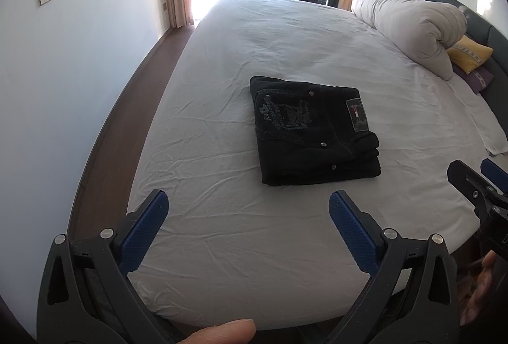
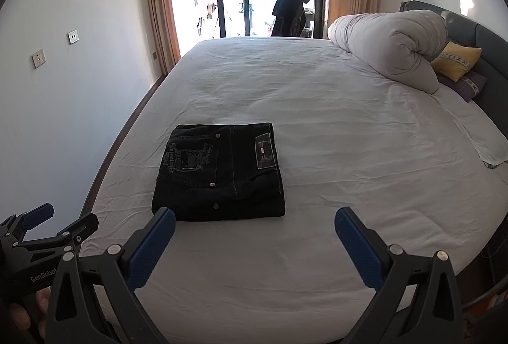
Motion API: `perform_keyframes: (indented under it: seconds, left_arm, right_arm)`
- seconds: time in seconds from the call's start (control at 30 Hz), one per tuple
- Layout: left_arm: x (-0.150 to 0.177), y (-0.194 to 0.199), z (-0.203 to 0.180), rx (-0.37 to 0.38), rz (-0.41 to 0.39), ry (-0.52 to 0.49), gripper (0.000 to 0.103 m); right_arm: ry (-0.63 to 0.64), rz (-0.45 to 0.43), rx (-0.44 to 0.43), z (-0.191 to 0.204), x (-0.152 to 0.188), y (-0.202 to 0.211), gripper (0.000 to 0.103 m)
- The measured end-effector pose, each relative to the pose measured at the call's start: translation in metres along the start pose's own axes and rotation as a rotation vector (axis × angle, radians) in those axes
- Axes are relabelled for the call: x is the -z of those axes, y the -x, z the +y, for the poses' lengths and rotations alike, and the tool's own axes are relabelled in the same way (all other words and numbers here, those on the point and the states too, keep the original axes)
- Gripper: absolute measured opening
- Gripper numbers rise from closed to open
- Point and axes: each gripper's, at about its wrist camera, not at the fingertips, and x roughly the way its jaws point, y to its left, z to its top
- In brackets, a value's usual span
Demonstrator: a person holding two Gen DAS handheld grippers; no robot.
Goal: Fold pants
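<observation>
1. Left wrist view puts the pants (image 1: 312,129) in front of you as a compact black rectangle lying flat on the white bed sheet (image 1: 241,236), several layers thick, with the embroidered back pocket and the sewn label patch facing up.
2. Your left gripper (image 1: 247,214) is spread wide with nothing between its blue pads, held over bare sheet on the near side of the bundle and clear of it.
3. Your right gripper (image 2: 255,226) is likewise wide apart and holding nothing; its left pad overlaps the near left corner of the pants in the right wrist view, but you cannot tell from that angle whether it touches the cloth.
4. Judging by the stacked edges along the near and right sides, the folding itself looks finished: no leg or waistband trails out of the rectangle, and the corners are roughly square.
5. So the step in hand is most likely the release and check at the end, not another fold.
6. If you want a tidier result, the next move calls for a light touch only: press the top layer flat or nudge the near edge so the layers line up, without pinching deep enough to drag the lower layers apart.
7. Otherwise, lift both tools straight away from the sheet so neither pad catches the near edge and disturbs the stack.
8. The rolled duvet (image 2: 393,49) and yellow pillow (image 2: 457,60) sit well apart at the head of the bed and need no attention.
</observation>
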Motion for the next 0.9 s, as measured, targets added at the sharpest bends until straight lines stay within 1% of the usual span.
perform_keyframes:
  seconds: [0.9]
  left_arm:
    - [0.0036,-0.0039,-0.0023,0.0,0.005,0.001,0.103]
  right_arm:
    - [-0.002,0.012,0.002,0.0009,0.0031,-0.0049,0.103]
